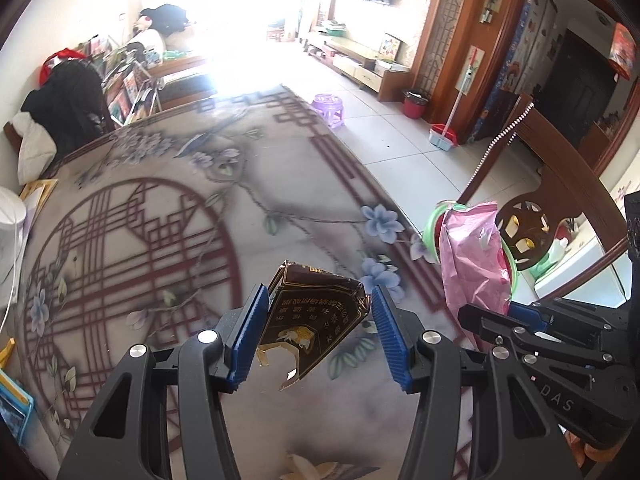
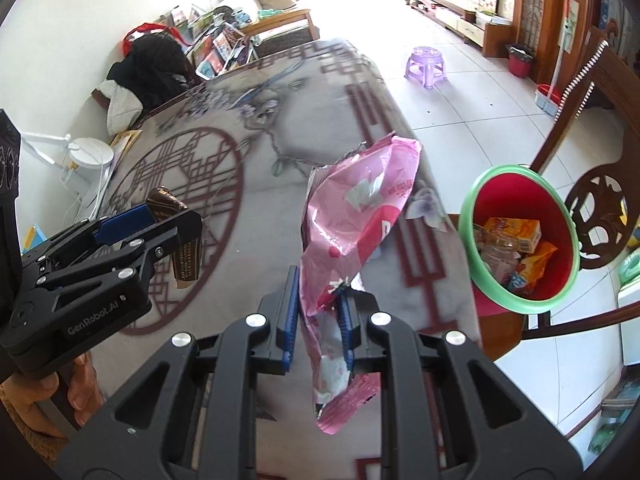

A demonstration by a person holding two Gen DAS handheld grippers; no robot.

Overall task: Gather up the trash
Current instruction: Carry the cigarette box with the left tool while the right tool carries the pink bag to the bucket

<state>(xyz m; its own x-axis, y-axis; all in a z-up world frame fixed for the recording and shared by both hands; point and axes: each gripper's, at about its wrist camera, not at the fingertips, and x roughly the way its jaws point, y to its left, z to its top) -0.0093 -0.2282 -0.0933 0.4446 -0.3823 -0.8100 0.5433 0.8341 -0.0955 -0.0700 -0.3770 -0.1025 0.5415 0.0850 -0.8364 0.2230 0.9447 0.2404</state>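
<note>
A brown wrapper point(image 1: 316, 320) printed with Chinese characters is pinched between the part-open left gripper point(image 1: 318, 336); a pink bag point(image 2: 352, 220) is clamped in the closed right gripper point(image 2: 318, 320). "GenRobot.AI" is read on the left gripper's body. Both are angled downward, the red bin point(image 2: 520, 240) right of the fingers.

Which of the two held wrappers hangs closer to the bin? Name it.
The pink wrapper in the right gripper; it hangs beside the green-rimmed bin, while the brown wrapper is farther away in the left gripper.
</note>
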